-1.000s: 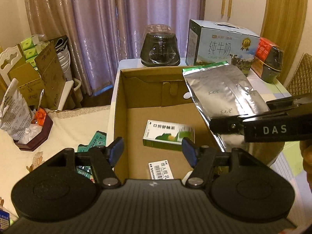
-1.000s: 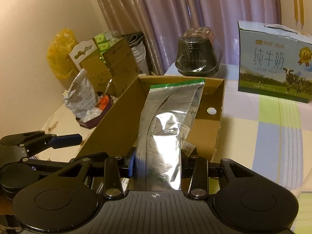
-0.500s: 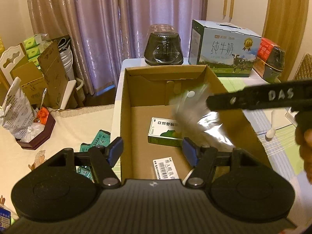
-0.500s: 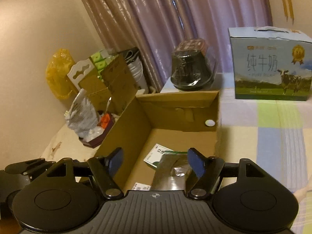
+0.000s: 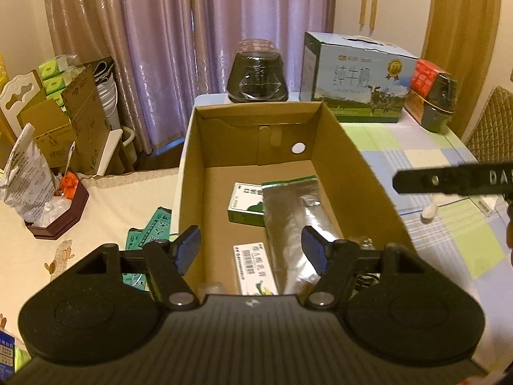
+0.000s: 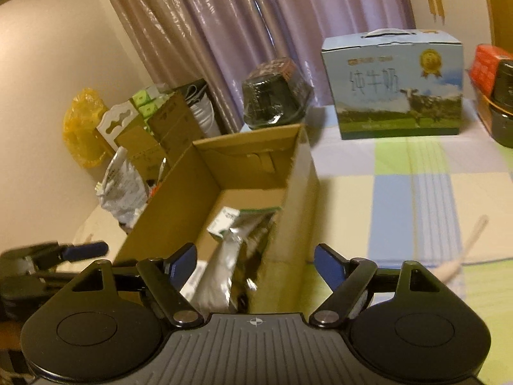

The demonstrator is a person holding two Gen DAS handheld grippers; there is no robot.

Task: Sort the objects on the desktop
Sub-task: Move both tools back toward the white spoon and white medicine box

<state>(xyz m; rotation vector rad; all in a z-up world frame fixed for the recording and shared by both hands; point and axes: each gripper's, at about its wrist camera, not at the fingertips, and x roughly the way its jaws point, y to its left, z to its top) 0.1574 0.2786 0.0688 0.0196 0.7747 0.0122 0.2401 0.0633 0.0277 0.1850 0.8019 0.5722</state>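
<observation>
An open cardboard box (image 5: 359,160) stands on the table. Inside lie a silver foil pouch (image 5: 295,221) with a green top edge, a green-and-white medicine box (image 5: 245,205) and a white labelled box (image 5: 255,269). My left gripper (image 5: 251,248) is open and empty above the box's near end. My right gripper (image 6: 255,263) is open and empty, over the box's right wall (image 6: 298,199); the pouch (image 6: 234,247) shows in the box below it. Its finger (image 5: 449,181) shows at the right in the left wrist view.
A blue milk carton (image 5: 356,75), a wrapped black bowl (image 5: 256,75) and a red-topped container (image 5: 433,96) stand at the table's far end. A white spoon (image 5: 431,211) lies on the checked cloth. A green packet (image 5: 154,234) and a tray of bags (image 5: 41,199) lie left.
My right gripper opened and let the foil pouch drop into the box, then drew back to the right. The left gripper stayed open over the box.
</observation>
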